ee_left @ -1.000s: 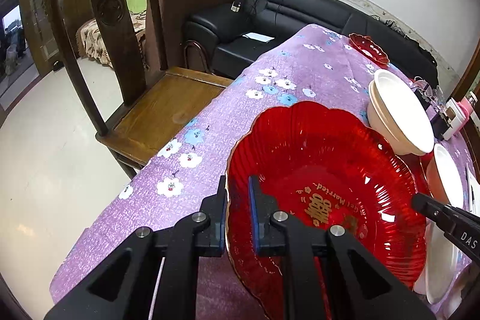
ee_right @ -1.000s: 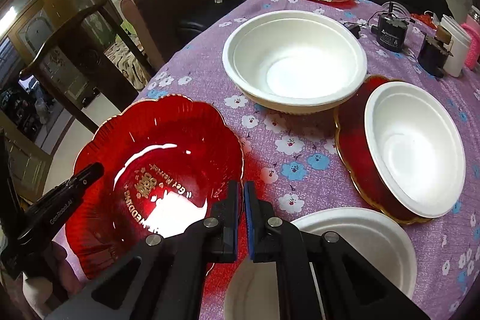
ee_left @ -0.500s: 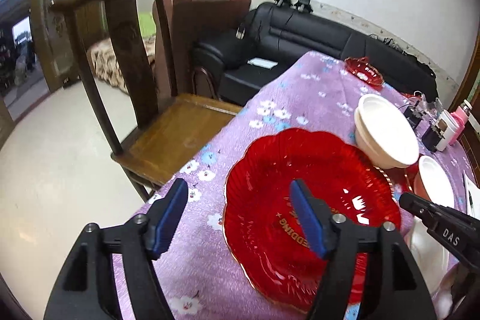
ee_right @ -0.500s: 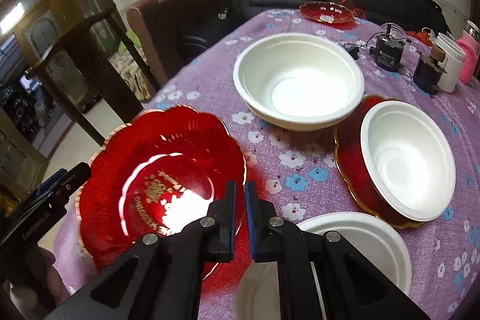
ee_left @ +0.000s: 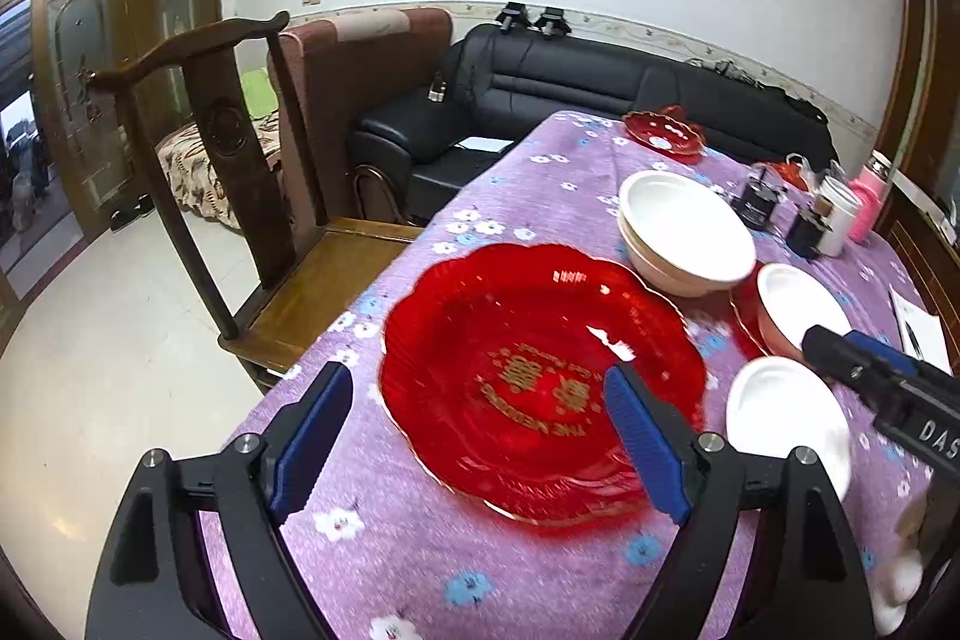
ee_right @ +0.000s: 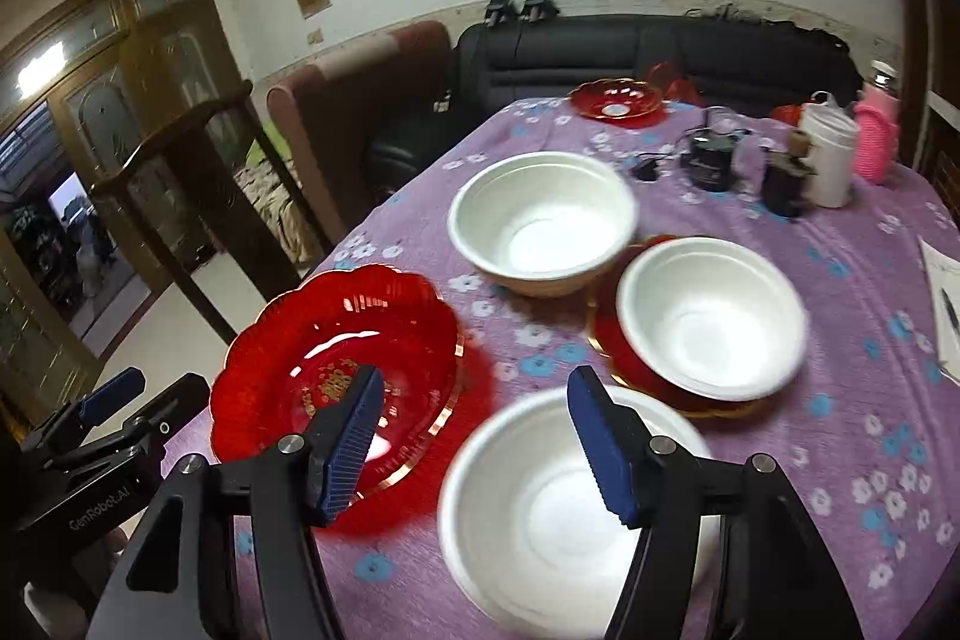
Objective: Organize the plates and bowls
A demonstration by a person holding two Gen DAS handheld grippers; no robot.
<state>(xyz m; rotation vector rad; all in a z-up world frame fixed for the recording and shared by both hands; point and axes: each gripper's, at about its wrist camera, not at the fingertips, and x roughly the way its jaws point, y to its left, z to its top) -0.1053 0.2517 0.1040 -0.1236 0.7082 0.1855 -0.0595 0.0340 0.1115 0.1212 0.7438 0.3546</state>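
A large red scalloped plate (ee_left: 540,382) (ee_right: 342,364) with gold lettering lies flat on the purple flowered tablecloth (ee_left: 420,550). My left gripper (ee_left: 480,436) is open and empty, raised above the plate's near edge. My right gripper (ee_right: 474,442) is open and empty, between the red plate and a near white bowl (ee_right: 564,508) (ee_left: 786,424). A large white bowl (ee_right: 540,220) (ee_left: 684,232) sits farther back. Another white bowl (ee_right: 708,316) (ee_left: 798,298) rests on a second red plate (ee_right: 606,340). A small red dish (ee_right: 618,100) (ee_left: 660,133) stands at the far end.
A dark wooden chair (ee_left: 252,196) stands at the table's left edge. Black chargers (ee_right: 714,157), a white cup (ee_right: 831,154) and a pink bottle (ee_right: 876,130) crowd the far right. A paper (ee_right: 945,304) lies at the right edge. A black sofa (ee_left: 600,88) is behind the table.
Both grippers let go of the large red plate, opened and drew back and up. The plate now lies flat on the table.
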